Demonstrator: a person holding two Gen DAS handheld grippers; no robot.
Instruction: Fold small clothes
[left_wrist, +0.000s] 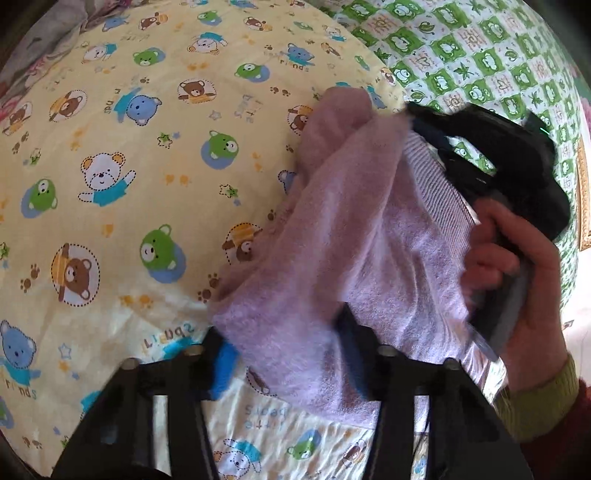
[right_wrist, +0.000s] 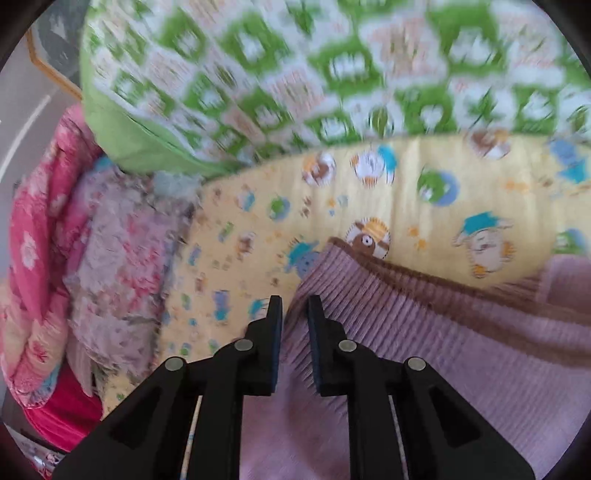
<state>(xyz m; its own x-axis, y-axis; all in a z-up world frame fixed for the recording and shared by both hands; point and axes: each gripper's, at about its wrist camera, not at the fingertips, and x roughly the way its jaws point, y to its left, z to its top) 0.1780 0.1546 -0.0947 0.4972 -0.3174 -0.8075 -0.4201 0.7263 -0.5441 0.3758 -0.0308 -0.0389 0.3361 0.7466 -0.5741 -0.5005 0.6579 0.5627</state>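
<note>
Left tool (left_wrist: 282, 328) is closed on a bunched fold of the lilac garment (left_wrist: 332, 240): its 2 fingers stand partly apart, and the soft cloth fills the space between them, with the blue pad of one finger against the cloth's left edge and the other finger pressed into the cloth. Right tool (right_wrist: 294, 300) has its jaws drawn almost together and pinches the garment's ribbed hem (right_wrist: 369, 314) low between them, while a narrow gap shows at the tips. From the left wrist view the right tool appears as a black shape at the garment's upper right, with the ribbed band just beside it and a hand (left_wrist: 517, 277) wrapped round its grip; a green cuff (left_wrist: 546, 398) shows at the wrist. The garment hangs stretched between the 2 tools, raised off the bed, fleecy on one face and finer knit on the other, with a brown shade along the hem's edge in the right wrist view. Below it lies a yellow sheet (left_wrist: 129, 166) printed with cartoon bears in blue, green and brown. Beyond the sheet is a cushion-like cover (left_wrist: 480, 55) in green and white checks with small printed figures. Pink floral bedding (right_wrist: 37, 258) is heaped beside the sheet's left edge in the right wrist view, which is blurred.
</note>
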